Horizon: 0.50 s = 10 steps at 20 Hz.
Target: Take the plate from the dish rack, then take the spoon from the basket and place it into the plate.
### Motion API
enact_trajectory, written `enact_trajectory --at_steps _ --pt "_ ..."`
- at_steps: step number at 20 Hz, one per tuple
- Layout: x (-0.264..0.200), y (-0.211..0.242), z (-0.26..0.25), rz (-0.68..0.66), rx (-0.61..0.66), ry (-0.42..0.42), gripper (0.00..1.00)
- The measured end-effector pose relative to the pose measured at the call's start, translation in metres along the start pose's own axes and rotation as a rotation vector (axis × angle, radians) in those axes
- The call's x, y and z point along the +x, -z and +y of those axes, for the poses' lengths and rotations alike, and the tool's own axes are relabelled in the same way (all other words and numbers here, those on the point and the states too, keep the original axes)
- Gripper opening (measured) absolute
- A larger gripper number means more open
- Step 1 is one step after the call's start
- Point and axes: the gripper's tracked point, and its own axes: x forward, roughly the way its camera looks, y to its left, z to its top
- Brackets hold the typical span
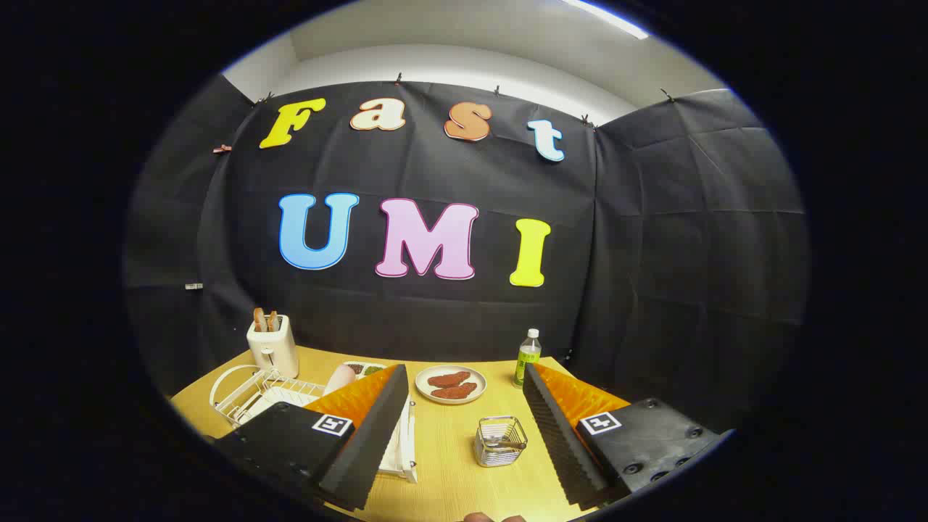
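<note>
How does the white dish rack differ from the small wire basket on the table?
The dish rack is white, wide and low; the basket is small, boxy and bare metal. The rack lies partly behind one finger of the open claw; the basket stands between the fingers. Both are wire and stand on the wooden table.

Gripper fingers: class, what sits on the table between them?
In the gripper view, the open gripper has the small wire basket between its fingers, on bare wooden table.
</note>
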Motion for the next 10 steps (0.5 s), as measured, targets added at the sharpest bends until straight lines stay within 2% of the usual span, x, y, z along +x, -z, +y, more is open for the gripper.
enact_trajectory --at_steps 10 --pt "0.0041 0.0081 0.0055 0.037 -0.008 -0.017 0.98"
